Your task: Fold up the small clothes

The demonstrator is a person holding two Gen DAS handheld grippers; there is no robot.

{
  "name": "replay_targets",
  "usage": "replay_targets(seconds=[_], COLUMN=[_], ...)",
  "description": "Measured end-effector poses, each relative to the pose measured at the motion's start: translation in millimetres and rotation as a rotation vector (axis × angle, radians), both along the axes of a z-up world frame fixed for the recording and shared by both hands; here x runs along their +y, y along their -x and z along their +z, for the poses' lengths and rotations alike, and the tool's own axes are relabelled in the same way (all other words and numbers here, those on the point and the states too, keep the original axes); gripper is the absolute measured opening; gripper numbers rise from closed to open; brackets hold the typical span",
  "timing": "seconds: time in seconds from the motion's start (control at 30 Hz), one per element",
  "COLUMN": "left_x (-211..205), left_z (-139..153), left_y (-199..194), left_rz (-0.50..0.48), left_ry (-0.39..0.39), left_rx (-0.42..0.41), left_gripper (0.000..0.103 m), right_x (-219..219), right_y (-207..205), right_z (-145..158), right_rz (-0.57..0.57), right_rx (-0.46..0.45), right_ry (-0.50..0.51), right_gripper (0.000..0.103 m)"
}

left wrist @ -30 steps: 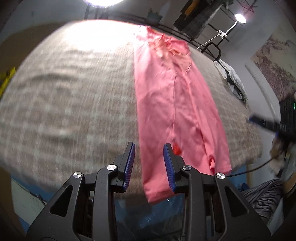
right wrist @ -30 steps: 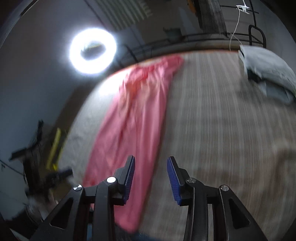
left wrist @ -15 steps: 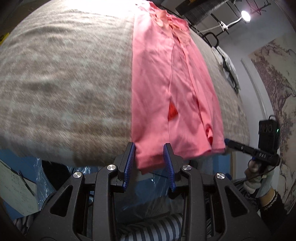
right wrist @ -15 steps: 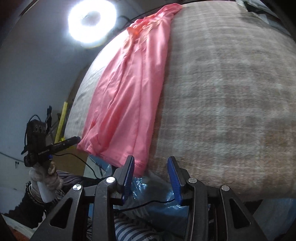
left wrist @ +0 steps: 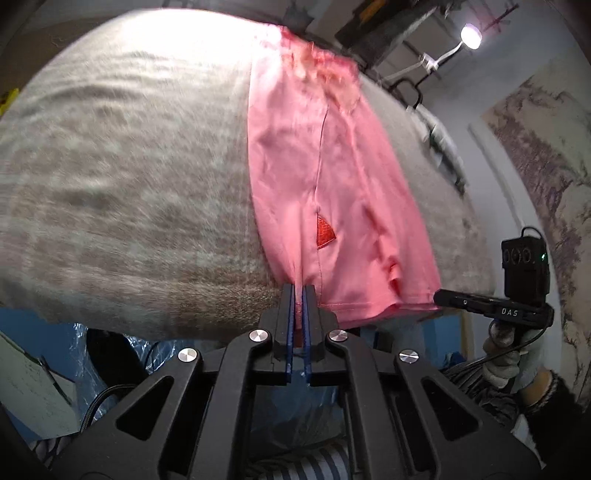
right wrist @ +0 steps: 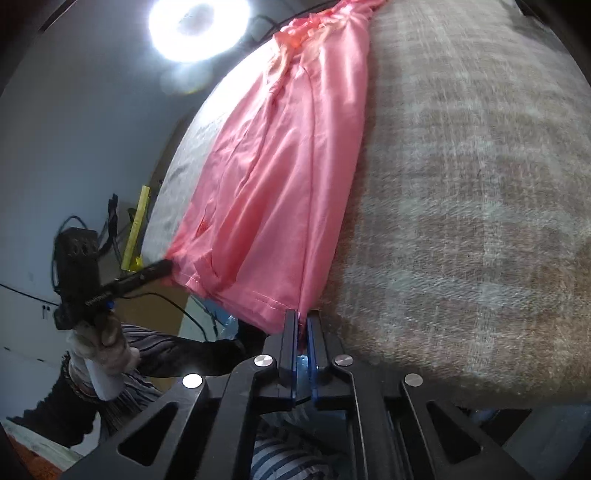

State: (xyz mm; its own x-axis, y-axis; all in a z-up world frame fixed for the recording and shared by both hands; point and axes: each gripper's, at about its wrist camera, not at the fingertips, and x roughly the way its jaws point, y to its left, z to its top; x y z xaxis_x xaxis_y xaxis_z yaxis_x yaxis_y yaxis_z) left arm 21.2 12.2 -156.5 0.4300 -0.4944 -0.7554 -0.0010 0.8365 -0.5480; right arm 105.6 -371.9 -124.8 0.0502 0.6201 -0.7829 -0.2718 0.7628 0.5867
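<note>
A pink garment (left wrist: 332,177) lies lengthwise on a beige checked blanket (left wrist: 129,184), its near hem at the table's front edge. A small red triangle patch (left wrist: 325,236) shows near the hem. My left gripper (left wrist: 299,291) is shut on the hem's left corner. My right gripper (right wrist: 303,317) is shut on the hem's right corner; the garment shows there too (right wrist: 288,155). Each gripper appears in the other's view, the right (left wrist: 491,306) and the left (right wrist: 133,280).
A ring light (right wrist: 195,26) glares beyond the table's far end. Blue plastic (left wrist: 122,347) and striped cloth (left wrist: 321,461) lie below the front edge. A lamp (left wrist: 471,35) and dark rack stand at the back right.
Both grippers came down to the front edge and closed on the hem corners; a second ago they were open above the garment.
</note>
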Motion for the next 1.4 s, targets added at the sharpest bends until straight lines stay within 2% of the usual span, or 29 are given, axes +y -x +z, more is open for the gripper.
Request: replay_targets(seconds=[0.07,0.13,0.23,0.3,0.4,0.43,0.47,0.5,0.53,0.63,0.7,0.73,0.77,0.83,0.87,0.93,1.0,1.07,1.13,1.17,1.23,1.3,1.4], left_x=[8,9,6,3,5,7,8,11,12,8,3,1,0,1,3,8,15,19,19,19,18,15,17], left_z=[6,-7,-25,-23,-14,-13,-14,-17,-19,-27,-30,-31,-33,-32,-30,-19,-5,3,-12,-23,-32,-27,-14], left_y=[7,7,4,3,4,4,3,0,-1,-7,-10,-12,-14,-15,-15,-10,-1,6,4,1,-1,-2,-6], left_rz=[0.019,0.011,0.003,-0.008,-0.006,0.000,0.002,0.007,0.015,-0.003,-0.015,-0.025,-0.032,-0.011,-0.006,0.011,0.032,0.047,0.044,0.050,0.052,0.041,0.038], left_ry=[-0.027,-0.043,-0.023,-0.042,-0.023,-0.021,-0.016,-0.001,0.014,0.029,0.027,0.024,0.032,0.059,0.070,0.074,0.094,0.067,0.035,0.047,0.068,0.052,0.051], left_rx=[-0.029,0.014,0.079,0.066,0.037,0.041,0.052,0.074,0.079,0.113,0.117,0.119,0.130,0.131,0.124,0.092,0.052,0.017,0.064,0.110,0.142,0.116,0.079], left_gripper=[0.001,0.001,0.001,0.001,0.001,0.005,0.022,0.033,0.041,0.041,0.030,0.010,0.004,0.003,0.003,0.002,0.001,0.001,0.000,0.000,0.000,0.000,0.000], right_x=[-4,-4,1,6,7,5,4,2,0,-1,5,9,11,14,13,14,12,4,-4,-5,-2,2,4], right_y=[4,6,7,8,9,9,7,6,6,7,9,8,8,7,7,9,14,19,22,21,18,19,18], right_z=[14,24,7,-4,2,3,2,0,-2,-8,-13,-17,-20,-25,-26,-21,-7,7,13,9,-6,-10,4], right_rz=[-0.003,0.012,0.033,0.050,0.065,0.064,0.061,0.056,0.056,0.073,0.082,0.086,0.090,0.090,0.084,0.086,0.090,0.079,0.072,0.070,0.076,0.098,0.114], right_rx=[-0.034,-0.079,-0.045,-0.020,-0.059,-0.054,-0.041,-0.021,-0.014,0.012,0.035,0.051,0.063,0.073,0.077,0.061,0.001,-0.032,-0.052,-0.041,-0.007,-0.003,-0.050], right_ry=[-0.040,-0.056,0.013,0.061,0.062,0.047,0.034,0.004,-0.009,-0.033,-0.043,-0.044,-0.035,-0.008,-0.005,-0.011,-0.024,-0.076,-0.094,-0.082,-0.019,0.013,-0.012], right_gripper=[0.001,0.001,0.001,0.001,0.006,0.012,0.029,0.035,0.035,0.034,0.029,0.022,0.015,0.002,0.000,0.000,0.000,0.000,0.000,0.000,0.000,0.000,0.000])
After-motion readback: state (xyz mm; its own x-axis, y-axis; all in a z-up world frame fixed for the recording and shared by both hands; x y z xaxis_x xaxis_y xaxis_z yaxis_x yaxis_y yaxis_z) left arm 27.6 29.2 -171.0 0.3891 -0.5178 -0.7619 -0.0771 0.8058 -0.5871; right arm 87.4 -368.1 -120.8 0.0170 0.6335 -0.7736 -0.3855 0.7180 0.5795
